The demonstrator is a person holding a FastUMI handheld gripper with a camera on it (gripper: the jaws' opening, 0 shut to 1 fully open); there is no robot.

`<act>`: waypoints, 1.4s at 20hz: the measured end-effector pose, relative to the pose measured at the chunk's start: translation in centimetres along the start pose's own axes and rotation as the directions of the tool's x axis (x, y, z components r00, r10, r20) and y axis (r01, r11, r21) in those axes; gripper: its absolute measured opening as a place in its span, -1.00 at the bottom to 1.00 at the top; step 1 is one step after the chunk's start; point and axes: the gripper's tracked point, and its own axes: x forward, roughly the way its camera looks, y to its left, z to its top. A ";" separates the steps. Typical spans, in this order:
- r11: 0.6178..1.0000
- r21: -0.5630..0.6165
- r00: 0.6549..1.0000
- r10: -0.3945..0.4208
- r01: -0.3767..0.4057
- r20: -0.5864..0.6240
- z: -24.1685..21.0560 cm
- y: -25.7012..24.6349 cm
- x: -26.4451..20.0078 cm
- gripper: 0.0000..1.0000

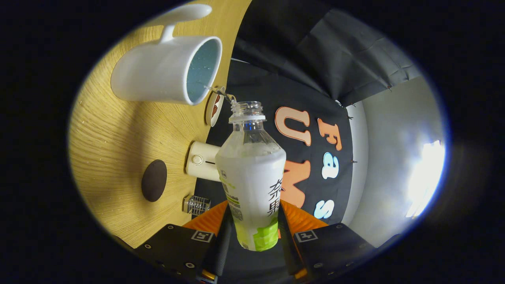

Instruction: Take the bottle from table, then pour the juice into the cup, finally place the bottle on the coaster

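Clear juice bottle (252,173) sits clamped in the gripper (254,236), tipped with its open mouth at the white cup's (165,71) rim just ahead, pouring underway; the dark coaster (154,180) on the wooden surface (114,134) waits unused.

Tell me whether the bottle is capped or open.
Open: the bottle, held between the fingers, shows a bare threaded neck with no cap, and a thin stream runs from it into the cup.

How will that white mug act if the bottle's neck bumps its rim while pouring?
The mug looks thick-walled and ceramic, so probably heavy enough to stay put under a light nudge. Its base looks wide on the wooden table, so tipping seems unlikely. The gripper is shut on the bottle, whose open mouth sits right at the rim.
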 end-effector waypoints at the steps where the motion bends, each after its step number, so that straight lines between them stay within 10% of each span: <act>1: 1.000 -0.004 1.000 0.000 0.000 0.002 0.0 -0.1 0.0 0.20; 28: 0.993 -0.108 0.997 -0.032 0.040 0.074 1.1 -3.1 1.0 0.20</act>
